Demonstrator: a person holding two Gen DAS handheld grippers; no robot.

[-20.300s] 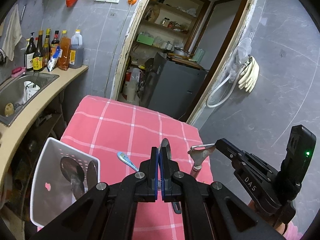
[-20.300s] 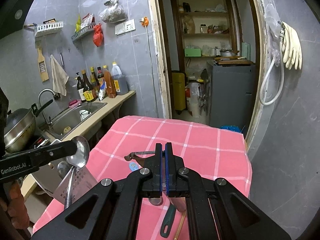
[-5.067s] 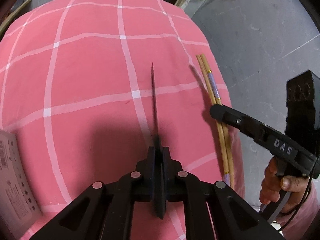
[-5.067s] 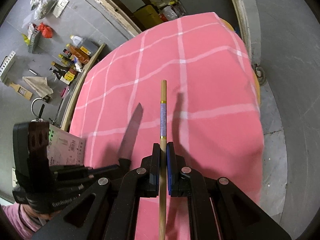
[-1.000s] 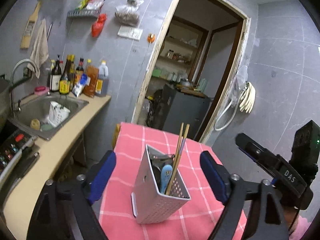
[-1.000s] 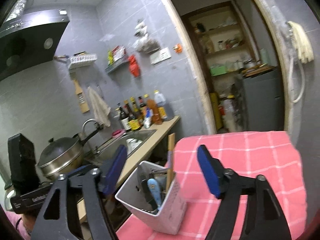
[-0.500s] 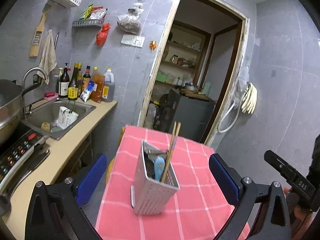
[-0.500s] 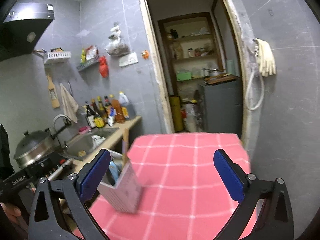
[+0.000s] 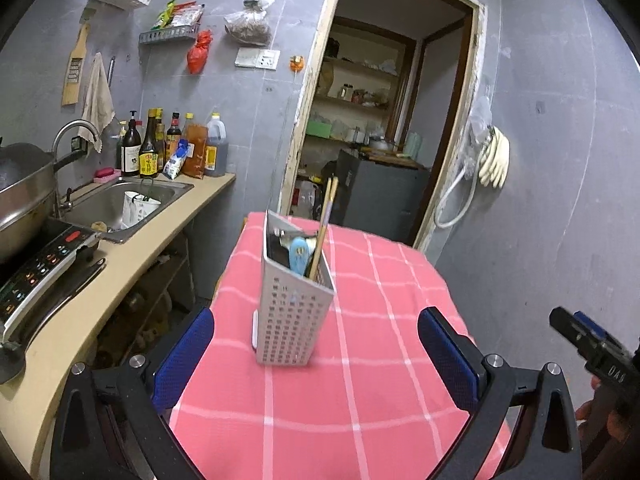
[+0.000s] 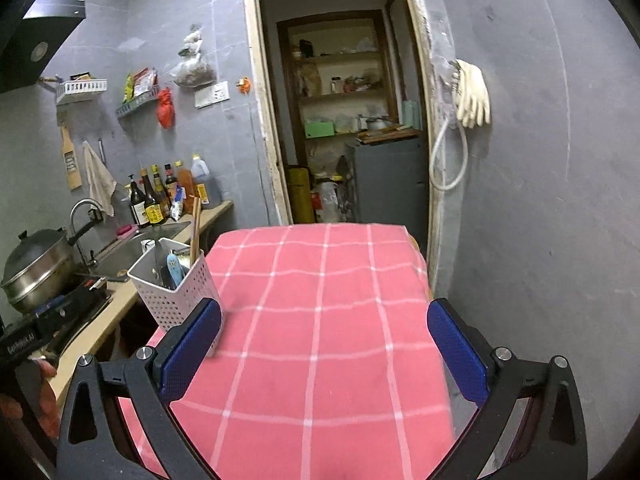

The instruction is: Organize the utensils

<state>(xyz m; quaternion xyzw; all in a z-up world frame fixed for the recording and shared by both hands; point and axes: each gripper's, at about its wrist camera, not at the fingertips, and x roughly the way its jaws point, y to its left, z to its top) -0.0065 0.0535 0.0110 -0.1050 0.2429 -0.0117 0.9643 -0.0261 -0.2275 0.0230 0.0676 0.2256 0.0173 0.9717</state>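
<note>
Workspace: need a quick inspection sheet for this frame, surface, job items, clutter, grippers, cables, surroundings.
Surface: table under a pink checked cloth; nothing loose seen on the cloth.
Job's things: white perforated utensil holder stands upright on the cloth, holding chopsticks, a blue-handled utensil and dark utensils I cannot identify.
Clutter: nothing seen on the table apart from the holder.
Grippers: left gripper open, holding nothing; right gripper open, holding nothing.
Cables: white hose hangs by the doorway, off the table.
Surroundings: counter with sink, bottles, a pot; gloves on the wall.
</note>
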